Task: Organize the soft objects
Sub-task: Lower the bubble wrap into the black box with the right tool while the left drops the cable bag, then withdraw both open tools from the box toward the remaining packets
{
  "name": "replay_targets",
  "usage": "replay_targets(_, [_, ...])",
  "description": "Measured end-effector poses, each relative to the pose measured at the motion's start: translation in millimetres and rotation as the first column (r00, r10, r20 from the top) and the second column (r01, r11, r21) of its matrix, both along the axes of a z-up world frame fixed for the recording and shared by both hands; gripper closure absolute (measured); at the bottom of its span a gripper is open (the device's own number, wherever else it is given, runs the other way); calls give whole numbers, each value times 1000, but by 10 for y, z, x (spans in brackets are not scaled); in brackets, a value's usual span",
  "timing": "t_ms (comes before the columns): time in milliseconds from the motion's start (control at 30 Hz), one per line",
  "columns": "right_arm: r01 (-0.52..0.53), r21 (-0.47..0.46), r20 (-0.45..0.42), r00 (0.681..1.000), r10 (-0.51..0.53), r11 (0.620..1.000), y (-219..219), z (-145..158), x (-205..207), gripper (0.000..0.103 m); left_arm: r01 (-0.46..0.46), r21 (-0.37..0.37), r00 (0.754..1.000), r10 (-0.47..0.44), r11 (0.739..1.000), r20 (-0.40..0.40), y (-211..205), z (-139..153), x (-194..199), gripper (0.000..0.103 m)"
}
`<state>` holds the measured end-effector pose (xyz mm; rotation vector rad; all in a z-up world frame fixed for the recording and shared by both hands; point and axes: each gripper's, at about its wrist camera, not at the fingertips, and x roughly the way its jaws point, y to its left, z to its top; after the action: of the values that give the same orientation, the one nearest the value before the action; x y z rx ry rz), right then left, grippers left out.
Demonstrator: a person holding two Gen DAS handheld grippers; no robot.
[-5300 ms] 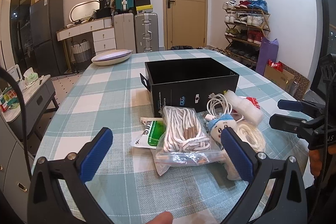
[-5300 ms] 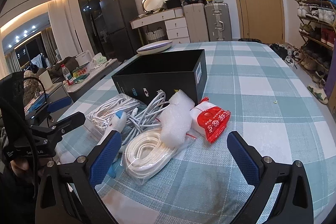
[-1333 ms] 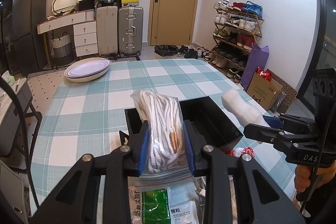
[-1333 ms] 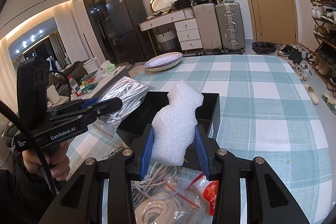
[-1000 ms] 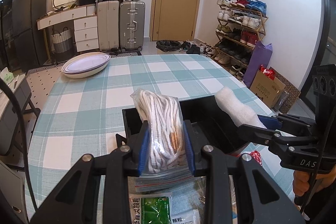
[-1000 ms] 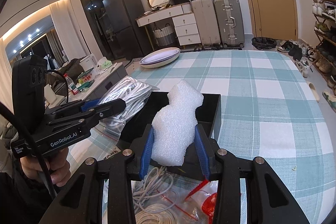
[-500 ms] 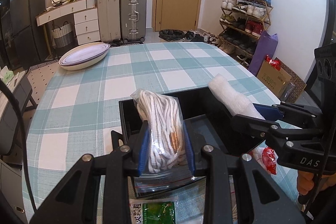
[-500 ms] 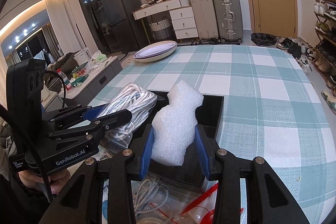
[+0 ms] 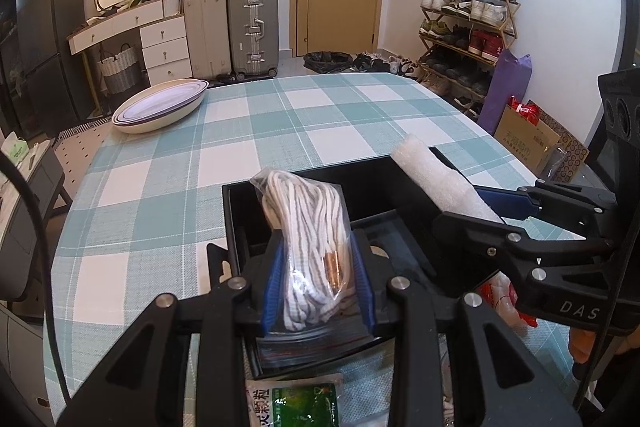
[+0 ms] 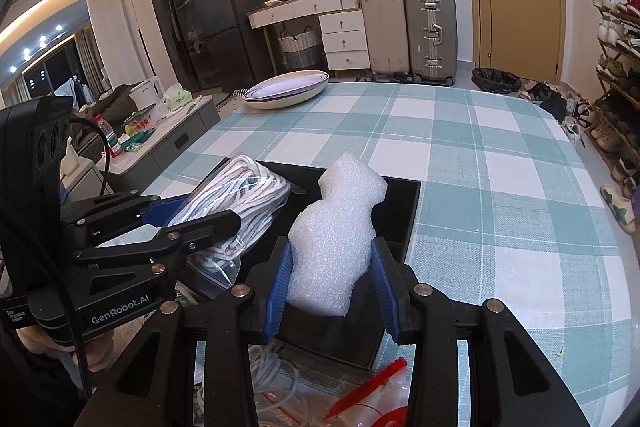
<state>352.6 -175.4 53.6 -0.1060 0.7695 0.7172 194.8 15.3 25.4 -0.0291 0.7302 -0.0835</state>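
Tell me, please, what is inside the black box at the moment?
Its dark floor shows bare where visible. The bagged rope and the foam piece, each between gripper pads, hang over the black box, hiding much of the inside.

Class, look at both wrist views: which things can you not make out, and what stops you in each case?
- Floor of the black box: left wrist view, hidden behind the bagged rope and the left gripper.
- Green packet: left wrist view, cut off by the bottom edge.
- Red-printed bag: right wrist view, mostly behind the right gripper holding the foam piece.
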Motion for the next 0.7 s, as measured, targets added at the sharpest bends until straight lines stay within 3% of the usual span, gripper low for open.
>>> replay_targets(100, [2, 12, 30, 1000, -2, 1000, -49, 41, -57, 51, 5, -22, 1000, -5, 1000, 11, 22, 10, -36, 67])
replay_targets(167, [-2, 25, 40, 999, 1, 1000, -92, 74, -104, 49, 13, -32, 1000, -12, 999, 28, 21, 42, -85, 52])
replay_targets(233, [7, 22, 54, 999, -8, 1000, -151, 113, -150, 42, 17, -31, 999, -15, 999, 51, 16, 94, -152, 46])
replay_targets(300, [27, 18, 72, 997, -28, 999, -226, 147, -206, 21, 26, -34, 998, -24, 999, 61, 19, 144, -216, 43])
replay_targets(367, [52, 41, 84, 995, -55, 998, -337, 180, -273, 11, 19, -39, 997, -16, 999, 71, 34, 184, -280, 20])
replay_targets(400, [60, 53, 83, 994, -64, 997, -391, 193, -301, 7, 10, -39, 996, -6, 999, 87, 48, 209, -329, 16])
replay_targets(533, [85, 71, 72, 993, -90, 994, -580, 207, -402, 1, 8, -40, 995, -4, 999, 101, 94, 259, -479, 0])
replay_targets(700, [95, 73, 63, 993, -99, 993, -756, 165, -546, 1, -3, -8, 992, 4, 1000, 125, 137, 253, -714, 0])
